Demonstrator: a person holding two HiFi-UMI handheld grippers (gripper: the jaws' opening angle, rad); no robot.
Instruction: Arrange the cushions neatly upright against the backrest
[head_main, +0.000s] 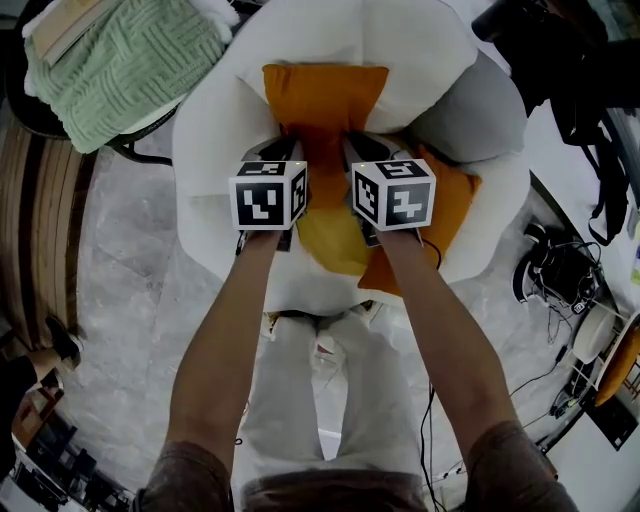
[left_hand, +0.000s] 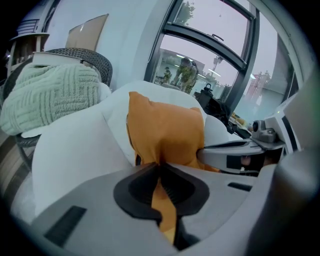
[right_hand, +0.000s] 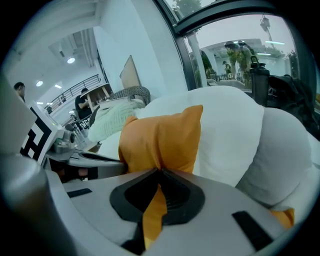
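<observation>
An orange cushion (head_main: 323, 100) (left_hand: 167, 132) (right_hand: 162, 137) stands upright against the white backrest (head_main: 400, 45) of a round white armchair. My left gripper (head_main: 283, 160) (left_hand: 161, 172) is shut on the cushion's near edge at the left, with orange fabric pinched between its jaws. My right gripper (head_main: 357, 160) (right_hand: 159, 181) is shut on the same edge at the right. A second orange cushion (head_main: 445, 205) lies on the seat under my right hand, and a yellow cushion (head_main: 330, 235) lies flat in front of it. A grey cushion (head_main: 480, 110) (right_hand: 280, 160) leans at the chair's right side.
A green knitted blanket (head_main: 125, 65) (left_hand: 50, 95) lies on a wicker chair to the left. Cables and gear (head_main: 555, 270) lie on the floor at the right. A dark bag (head_main: 560, 50) sits behind the armchair. The person's legs (head_main: 320, 400) stand close to the seat's front.
</observation>
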